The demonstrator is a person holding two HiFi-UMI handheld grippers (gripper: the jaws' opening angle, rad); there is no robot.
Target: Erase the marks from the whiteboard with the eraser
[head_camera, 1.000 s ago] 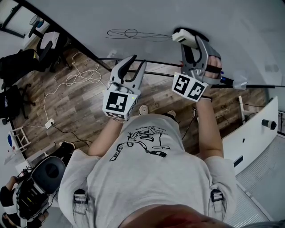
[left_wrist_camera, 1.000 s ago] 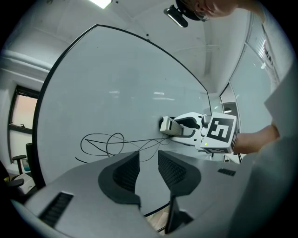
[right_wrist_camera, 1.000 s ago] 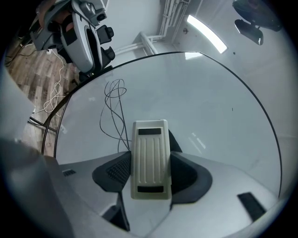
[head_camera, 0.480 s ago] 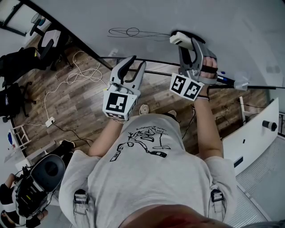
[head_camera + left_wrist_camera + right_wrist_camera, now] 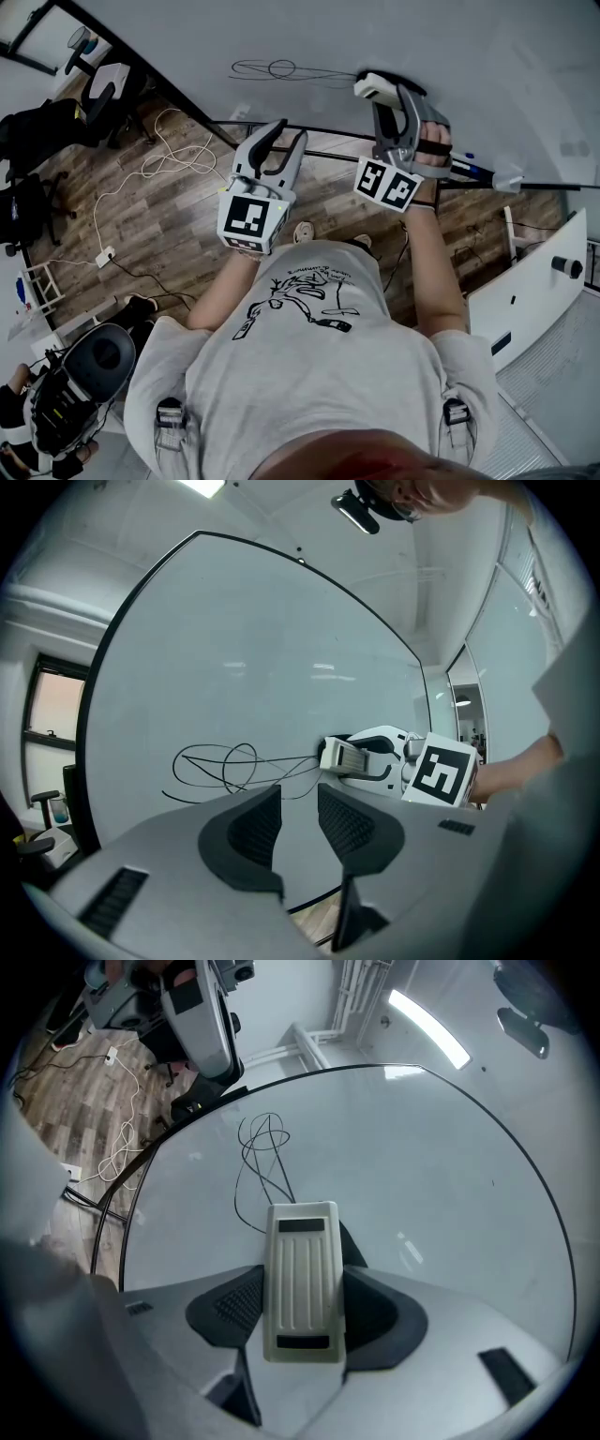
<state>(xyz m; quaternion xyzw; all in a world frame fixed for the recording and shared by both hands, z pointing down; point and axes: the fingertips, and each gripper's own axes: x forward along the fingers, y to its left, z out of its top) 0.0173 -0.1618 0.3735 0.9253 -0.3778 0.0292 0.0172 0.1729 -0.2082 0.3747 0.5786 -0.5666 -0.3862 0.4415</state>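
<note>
Clamping the white eraser [image 5: 300,1269] between its pads, the right claw [image 5: 302,1321] holds it at the whiteboard [image 5: 422,1176], just beside one end of the looping black marks [image 5: 262,1152]. The left claw [image 5: 298,822] hangs nearby, below the scribble, jaws apart with nothing between them

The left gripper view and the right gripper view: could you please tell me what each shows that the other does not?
Only the left gripper view shows a window and the marker cube on the right tongs. Only the right gripper view shows the white cable on the floor. Both show the whiteboard, the scribble and the eraser clamped in the right tongs.
</note>
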